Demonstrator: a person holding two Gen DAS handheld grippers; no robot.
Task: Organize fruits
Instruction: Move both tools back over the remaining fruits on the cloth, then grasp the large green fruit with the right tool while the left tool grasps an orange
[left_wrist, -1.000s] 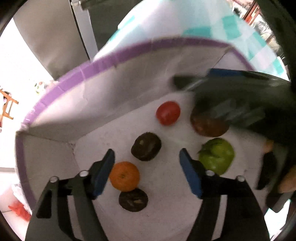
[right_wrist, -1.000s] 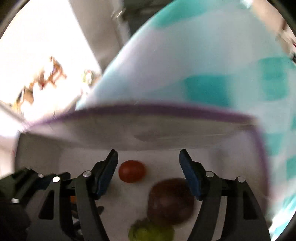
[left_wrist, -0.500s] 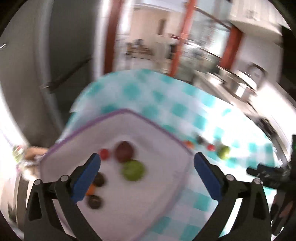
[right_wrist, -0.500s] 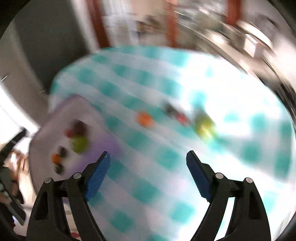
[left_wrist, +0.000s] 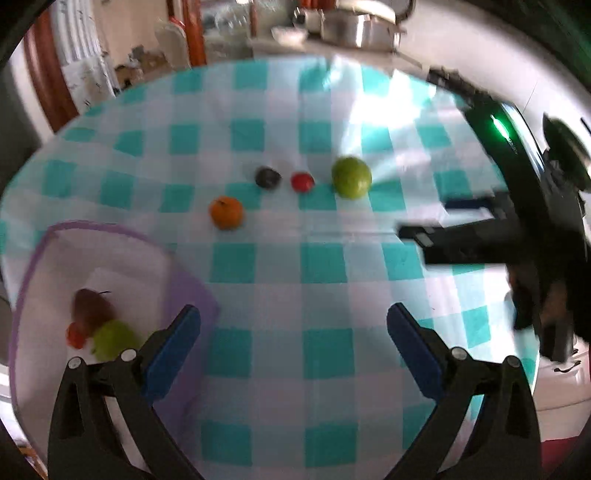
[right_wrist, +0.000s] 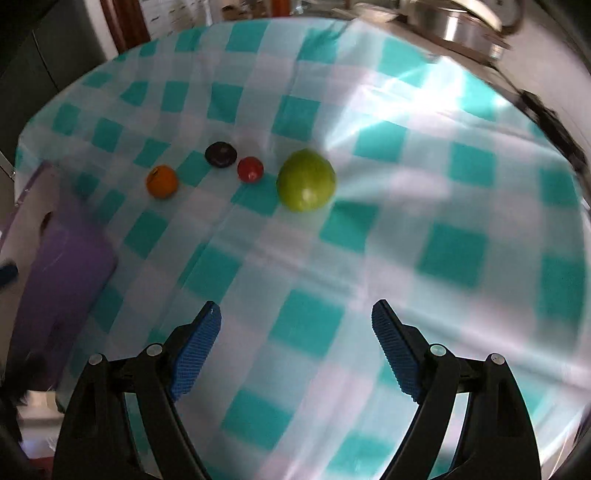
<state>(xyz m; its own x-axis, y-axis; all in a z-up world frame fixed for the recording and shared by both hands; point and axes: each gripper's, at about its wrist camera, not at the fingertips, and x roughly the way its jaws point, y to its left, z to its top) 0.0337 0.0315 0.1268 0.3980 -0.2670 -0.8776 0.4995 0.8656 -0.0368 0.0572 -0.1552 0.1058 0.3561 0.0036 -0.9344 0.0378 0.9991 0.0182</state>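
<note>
From your left wrist view, your left tool (left_wrist: 293, 325) hangs over the surface (left_wrist: 325, 266) with its blue pads spread wide and nothing between them. The checked teal-and-white cloth covers the surface. Far ahead lie four loose fruits in a rough row: an orange fruit (left_wrist: 226, 212) nearest and leftmost, then a dark fruit (left_wrist: 267, 177), a small red fruit (left_wrist: 302, 181) and a green apple (left_wrist: 351, 177) on the right, the red one just beside the apple. At the near left stands the purple-rimmed white bin (left_wrist: 44, 236), and inside it you can see a brownish fruit (left_wrist: 89, 305), a second red fruit (left_wrist: 75, 335) and a second green fruit (left_wrist: 112, 338) bunched together, partly behind your left pad. Your right tool (left_wrist: 454, 225) shows at the right edge, blurred, over the cloth.

From your right wrist view, your right tool (right_wrist: 295, 332) is also spread open and empty above the cloth. The same four fruits lie far left of centre: the orange fruit (right_wrist: 161, 181), dark fruit (right_wrist: 220, 154), small red fruit (right_wrist: 250, 169) and green apple (right_wrist: 306, 180), the apple closest to your tool. The bin (right_wrist: 59, 266) sits at the left edge, blurred, its purple outer wall facing you.
</note>
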